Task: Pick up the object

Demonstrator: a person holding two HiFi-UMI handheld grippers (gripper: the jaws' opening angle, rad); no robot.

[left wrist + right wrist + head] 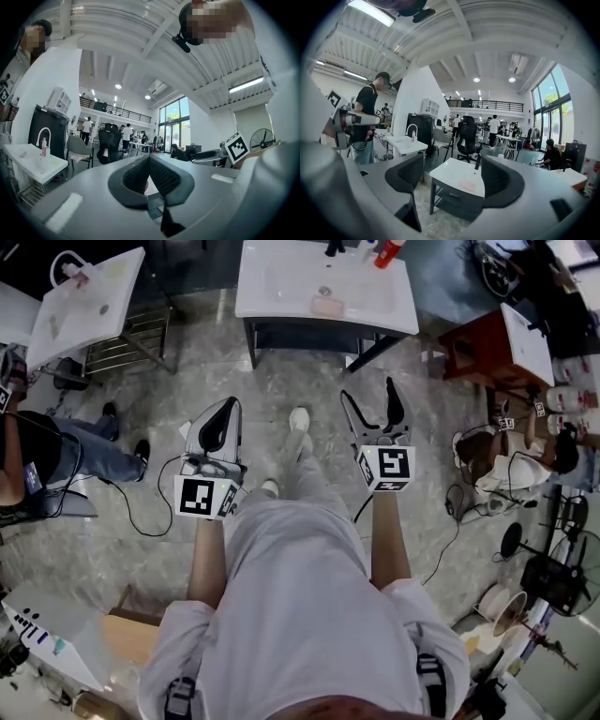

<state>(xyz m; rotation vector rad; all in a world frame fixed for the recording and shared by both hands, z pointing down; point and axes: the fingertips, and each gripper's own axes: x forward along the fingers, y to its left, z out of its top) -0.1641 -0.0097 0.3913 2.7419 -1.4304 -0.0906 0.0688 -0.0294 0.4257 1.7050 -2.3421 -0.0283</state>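
A flat pink object (328, 306) lies on the white sink table (272, 298) ahead of me, near its front middle. The right gripper view shows the same pink object (468, 186) on that table (447, 174) between the jaws, still some way off. My right gripper (368, 395) is open and empty, held at waist height over the floor. My left gripper (225, 416) is shut on nothing, level with the right one. In the left gripper view its pads (161, 176) meet, and this gripper (149, 164) points up toward the hall.
A red bottle (387, 251) and black faucet (335, 247) stand at the table's far edge. A second white sink table (84, 301) is at the left, a red-brown table (497, 343) at the right. Seated people (42, 451) (525, 451), cables and a fan (562, 573) flank my path.
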